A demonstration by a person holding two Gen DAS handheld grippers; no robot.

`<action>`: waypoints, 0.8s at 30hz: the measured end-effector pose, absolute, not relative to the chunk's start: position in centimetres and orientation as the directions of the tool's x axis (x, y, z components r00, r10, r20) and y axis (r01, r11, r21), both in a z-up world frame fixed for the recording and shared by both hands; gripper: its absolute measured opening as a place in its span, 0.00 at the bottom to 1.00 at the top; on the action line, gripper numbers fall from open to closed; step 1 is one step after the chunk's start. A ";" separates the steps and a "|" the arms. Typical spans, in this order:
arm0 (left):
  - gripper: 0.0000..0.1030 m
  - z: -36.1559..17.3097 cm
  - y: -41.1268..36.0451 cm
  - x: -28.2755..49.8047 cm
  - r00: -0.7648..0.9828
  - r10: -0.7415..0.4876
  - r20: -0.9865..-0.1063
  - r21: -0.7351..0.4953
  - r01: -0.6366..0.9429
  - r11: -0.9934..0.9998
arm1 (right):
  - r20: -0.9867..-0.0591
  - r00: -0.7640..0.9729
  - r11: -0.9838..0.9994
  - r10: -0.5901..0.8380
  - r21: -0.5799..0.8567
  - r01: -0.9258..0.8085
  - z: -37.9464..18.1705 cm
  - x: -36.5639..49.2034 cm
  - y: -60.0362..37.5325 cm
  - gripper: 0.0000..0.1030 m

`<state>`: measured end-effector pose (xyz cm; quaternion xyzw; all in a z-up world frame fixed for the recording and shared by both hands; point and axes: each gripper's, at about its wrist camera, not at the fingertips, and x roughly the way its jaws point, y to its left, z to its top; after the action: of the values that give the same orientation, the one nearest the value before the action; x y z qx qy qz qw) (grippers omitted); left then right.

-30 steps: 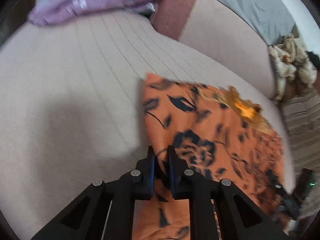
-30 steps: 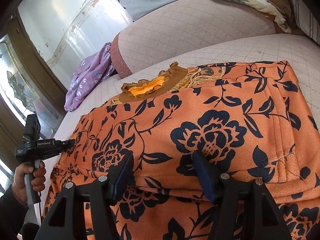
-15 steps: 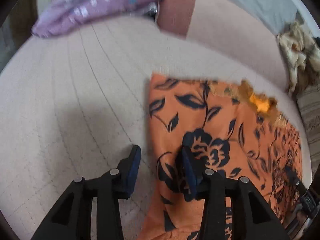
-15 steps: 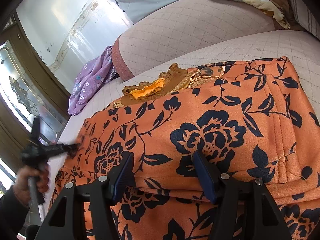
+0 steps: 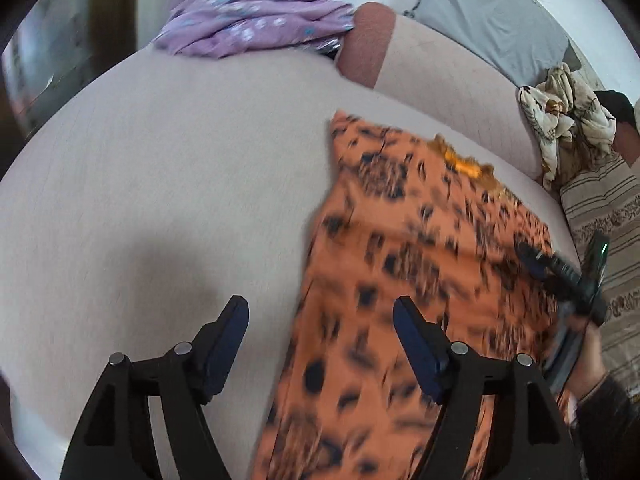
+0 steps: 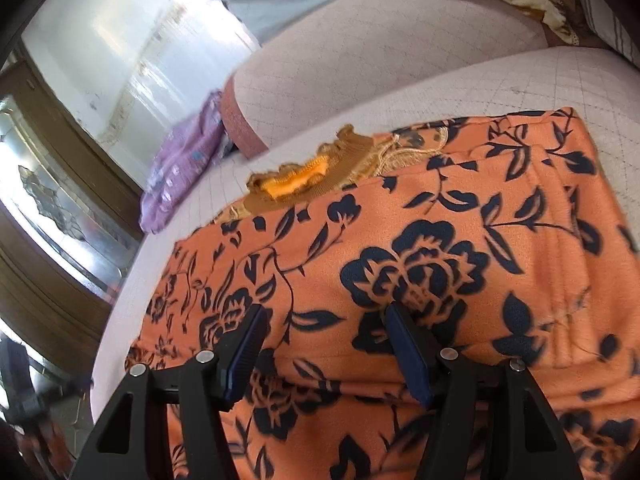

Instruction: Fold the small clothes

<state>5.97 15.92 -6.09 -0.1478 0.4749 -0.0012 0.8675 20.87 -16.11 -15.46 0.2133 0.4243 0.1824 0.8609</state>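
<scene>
An orange garment with dark blue flowers [image 6: 420, 248] lies folded flat on the pale sofa seat [image 5: 160, 200]; its frilled collar [image 6: 304, 176] points toward the backrest. In the left wrist view the garment [image 5: 420, 260] is blurred and lies at the right. My left gripper [image 5: 320, 332] is open and empty, above the garment's left edge. My right gripper [image 6: 324, 344] is open and empty, just over the garment's near part. The right gripper also shows in the left wrist view [image 5: 560, 276], at the garment's right edge.
A purple flowered garment [image 5: 252, 16] lies at the sofa's far end by a brown armrest [image 5: 364, 48]. A grey cloth [image 5: 492, 12] and a cream patterned cloth [image 5: 568, 120] lie on the backrest. A striped cushion [image 5: 604, 216] is at the right.
My left gripper has let go of the garment's edge, opened wide and pulled back to the left. The right gripper has stayed open over the garment.
</scene>
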 end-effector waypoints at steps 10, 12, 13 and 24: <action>0.73 -9.8 16.0 -0.7 0.447 -0.179 -0.876 -0.287 -0.186 0.940 | -0.714 0.477 0.834 0.513 0.547 -0.077 -9.4 5.6 -25.0 0.73; 0.73 -10.4 15.8 -1.0 0.433 -0.194 -0.880 -0.304 -0.199 0.932 | -0.768 0.421 0.848 0.484 0.530 -0.007 -10.5 3.0 -27.4 0.73; 0.73 -10.4 15.8 -1.3 0.434 -0.191 -0.880 -0.302 -0.201 0.932 | -0.790 0.384 0.851 0.478 0.524 0.019 -11.2 1.7 -28.4 0.73; 0.73 -10.8 15.4 -2.7 0.397 -0.174 -0.901 -0.259 -0.171 0.951 | -0.858 0.188 0.869 0.479 0.493 0.035 -15.5 -2.6 -26.6 0.68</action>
<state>-2.70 15.43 -10.77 -0.1570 0.5492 -0.0012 0.8208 -2.58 -26.60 -15.49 0.2074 0.6193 0.1494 0.7424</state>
